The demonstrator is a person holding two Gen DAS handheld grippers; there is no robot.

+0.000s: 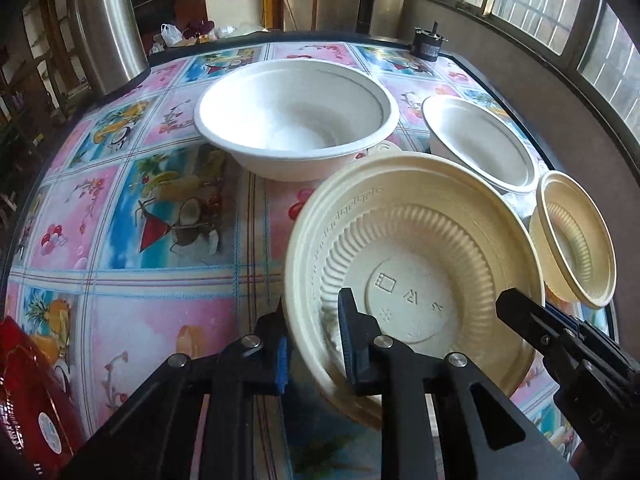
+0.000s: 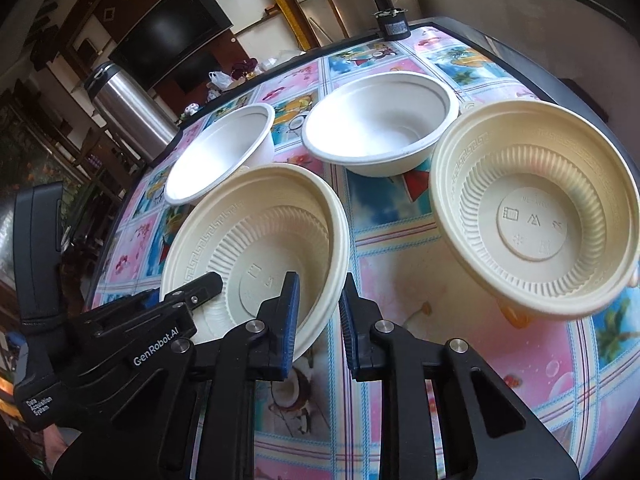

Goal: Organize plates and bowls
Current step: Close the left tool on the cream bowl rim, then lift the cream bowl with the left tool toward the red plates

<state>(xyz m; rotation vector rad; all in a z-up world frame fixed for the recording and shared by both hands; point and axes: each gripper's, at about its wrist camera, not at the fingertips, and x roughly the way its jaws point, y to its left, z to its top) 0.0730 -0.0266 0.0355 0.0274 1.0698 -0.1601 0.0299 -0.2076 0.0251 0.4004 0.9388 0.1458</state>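
A cream ribbed bowl point(image 1: 416, 264) is tilted above the table, and it also shows in the right wrist view point(image 2: 260, 240). My left gripper point(image 1: 312, 328) is shut on its near-left rim. My right gripper point(image 2: 318, 312) is shut on its opposite rim, one finger inside and one outside; its fingertips point(image 1: 516, 308) show in the left wrist view. A second cream bowl point(image 2: 536, 220) sits to the right, small in the left wrist view point(image 1: 576, 240). Two white bowls stand behind: one large point(image 1: 296, 116) point(image 2: 224, 152) and another point(image 1: 480, 144) point(image 2: 380, 128).
A steel thermos point(image 1: 108, 24) point(image 2: 128, 112) stands at the table's far left. A small black device point(image 1: 428, 42) point(image 2: 394, 24) sits at the far edge. A red packet point(image 1: 28, 392) lies at the near left. The flowered tablecloth point(image 1: 160, 320) covers the table.
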